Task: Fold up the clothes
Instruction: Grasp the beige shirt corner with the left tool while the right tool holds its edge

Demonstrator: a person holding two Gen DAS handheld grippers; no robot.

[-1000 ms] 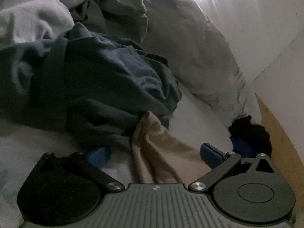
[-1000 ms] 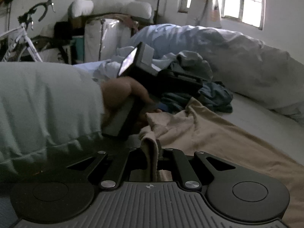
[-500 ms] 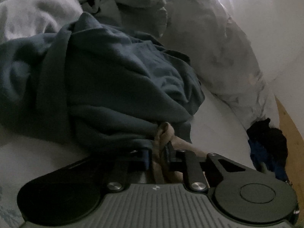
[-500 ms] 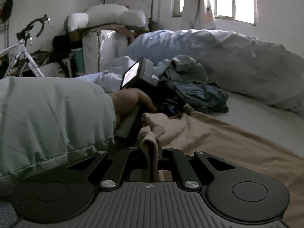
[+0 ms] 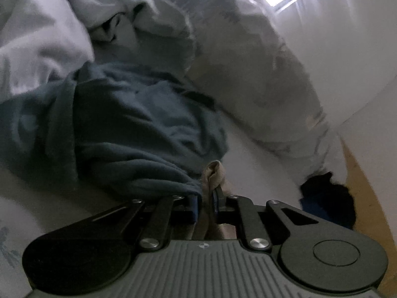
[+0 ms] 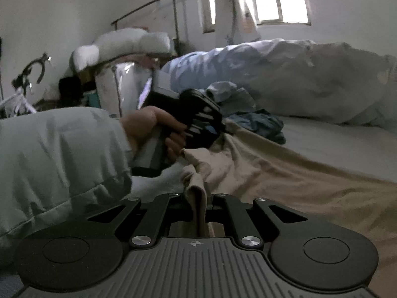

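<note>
Tan cloth is your landmark: the tan garment [image 6: 285,173] lies spread across the bed [image 6: 347,144], and everything else is placed from it. Beyond its far edge a pale duvet [image 6: 310,79] is heaped along the wall, and a crumpled blue garment [image 5: 129,129] rests against its far corner.

At that far corner your left gripper [image 5: 207,200] is pinched tight on a bunched fold of the tan cloth. At the near corner your right gripper [image 6: 198,198] is clamped on another fold.

The risk, as I judge it: the blue garment touches the left pinch, so lifting may drag it along. Both holds are thin bunches, so a sharp pull could slip one free.

No baskets or other containers are visible.
</note>
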